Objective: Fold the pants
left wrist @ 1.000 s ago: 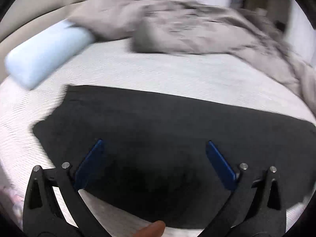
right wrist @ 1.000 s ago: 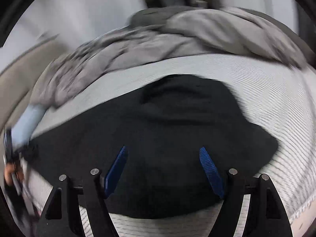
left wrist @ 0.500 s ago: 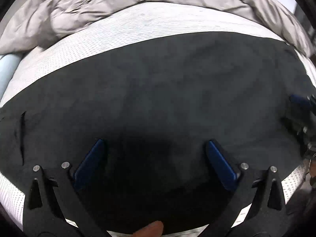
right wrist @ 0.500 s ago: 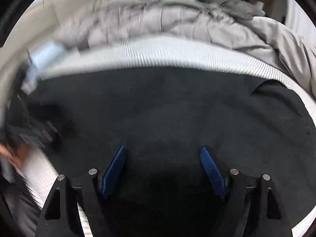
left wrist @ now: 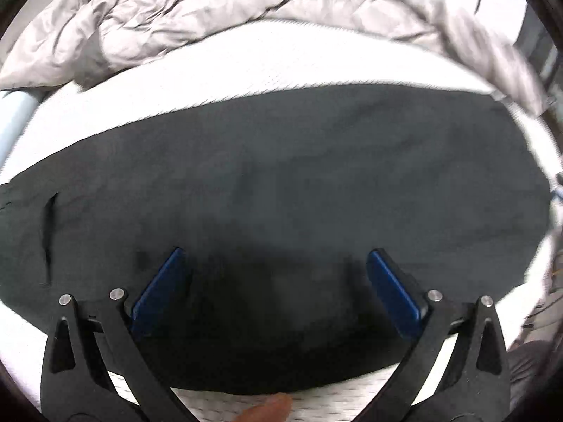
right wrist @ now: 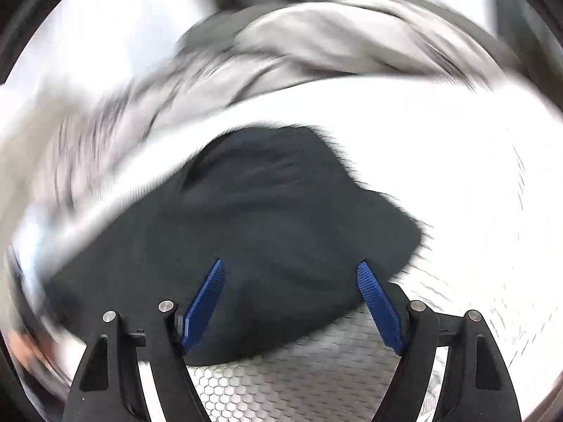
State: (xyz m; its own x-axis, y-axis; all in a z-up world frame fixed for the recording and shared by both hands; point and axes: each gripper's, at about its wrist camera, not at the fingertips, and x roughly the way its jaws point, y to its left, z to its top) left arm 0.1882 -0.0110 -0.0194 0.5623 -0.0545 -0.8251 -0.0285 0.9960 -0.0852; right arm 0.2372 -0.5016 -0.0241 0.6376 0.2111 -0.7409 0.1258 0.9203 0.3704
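On the white textured mattress [left wrist: 246,70], the black pants [left wrist: 281,183] lie spread flat, running as a long band from the left edge of the left wrist view to its right side. A slit-like pocket opening [left wrist: 49,232] shows near the left end of the garment. Behind the pants, a crumpled grey duvet [left wrist: 183,10] is bunched along the far side of the mattress, and a pale blue pillow [left wrist: 14,116] sits at the far left.

The left gripper [left wrist: 278,288] is poised over the near part of the pants with its blue pads [left wrist: 160,295] spread wide and nothing between them. A fingertip [left wrist: 267,409] shows at the bottom edge.

The right wrist view is motion-blurred. The right gripper [right wrist: 290,299] also stands with pads spread wide, gripping nothing, above one rounded end of the pants [right wrist: 267,218], close to the garment's near edge. Honeycomb-patterned mattress surface [right wrist: 299,369] shows below it.
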